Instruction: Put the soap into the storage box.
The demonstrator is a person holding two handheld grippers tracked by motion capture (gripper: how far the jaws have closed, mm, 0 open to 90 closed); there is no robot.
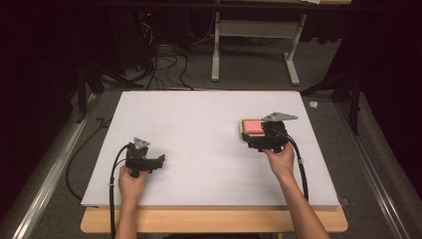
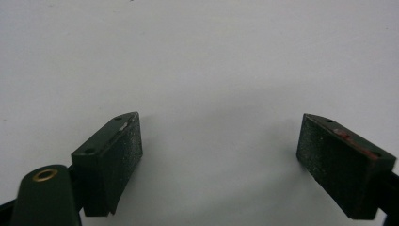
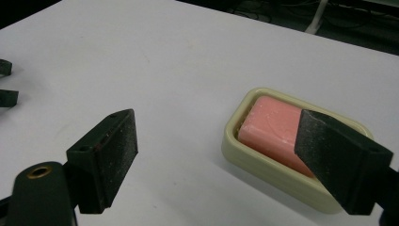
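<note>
High view: at the left the left gripper [image 1: 158, 160] sits low over the bare white table [image 1: 199, 149], jaws spread wide with nothing between them. To the right the right gripper [image 3: 216, 155] hovers with jaws just as wide, beside a cream soap dish [image 3: 263, 162] holding a pink soap bar [image 3: 270, 127]. I'd guess the bar is hard but slick; grip its long sides squarely. The dish looks rigid and light.

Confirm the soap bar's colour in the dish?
Pink soap bar, in a cream dish; clearest in the right gripper view.
</note>
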